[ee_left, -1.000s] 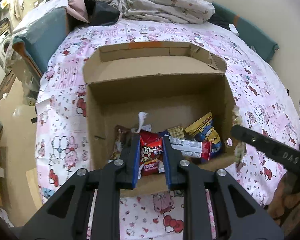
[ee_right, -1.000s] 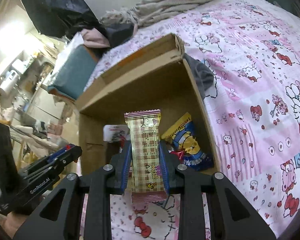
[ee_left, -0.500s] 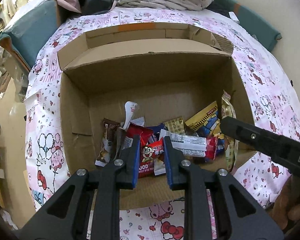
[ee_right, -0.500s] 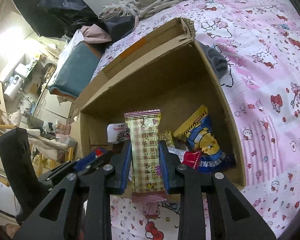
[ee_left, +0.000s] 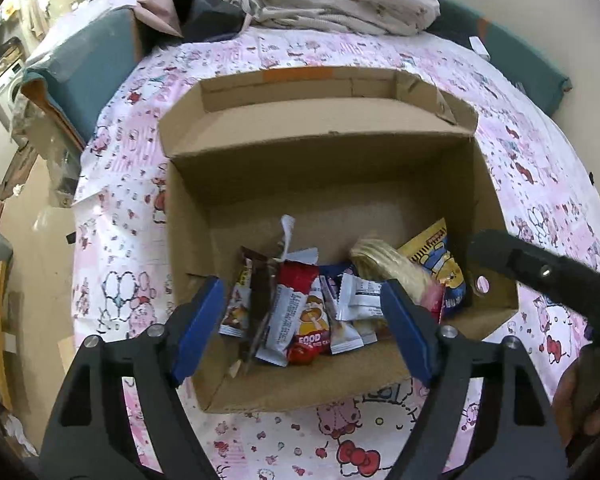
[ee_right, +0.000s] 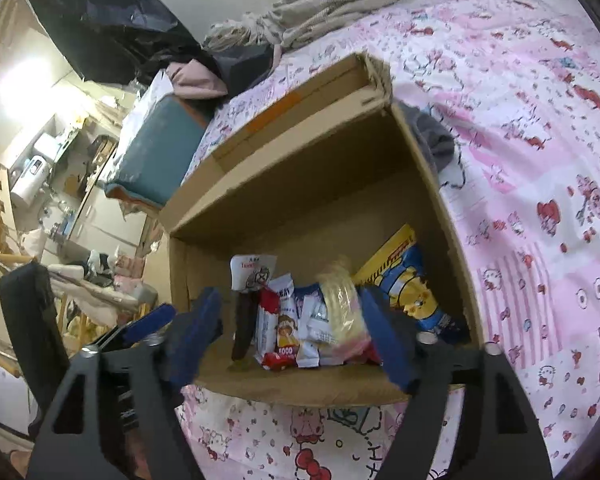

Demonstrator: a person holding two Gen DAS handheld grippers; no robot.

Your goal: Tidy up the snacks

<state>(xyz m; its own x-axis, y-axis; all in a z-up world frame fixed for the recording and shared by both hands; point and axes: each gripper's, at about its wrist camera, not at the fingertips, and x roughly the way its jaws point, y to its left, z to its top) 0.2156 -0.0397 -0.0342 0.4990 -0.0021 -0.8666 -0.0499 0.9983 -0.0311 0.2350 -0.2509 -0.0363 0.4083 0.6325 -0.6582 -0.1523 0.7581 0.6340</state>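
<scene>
An open cardboard box point(ee_left: 324, 168) sits on the pink bedspread and holds several snack packets. My left gripper point(ee_left: 302, 330) is open above the box's near edge, over a red packet point(ee_left: 306, 320) lying in the pile. My right gripper point(ee_right: 290, 334) is open over the same box point(ee_right: 300, 184). A beige checked packet point(ee_right: 342, 320), blurred, lies on the pile between its fingers; it also shows in the left wrist view point(ee_left: 392, 272). A yellow and blue packet point(ee_right: 408, 280) leans at the box's right wall.
The pink cartoon bedspread point(ee_left: 540, 168) surrounds the box. Crumpled bedding point(ee_left: 332, 4) lies at the far end. A teal cushion point(ee_left: 88, 64) sits at the bed's left edge. The right gripper's arm point(ee_left: 548, 280) crosses the left wrist view at right.
Both grippers have opened. The red packet left the left gripper and the beige checked packet left the right gripper; both now lie in the box.
</scene>
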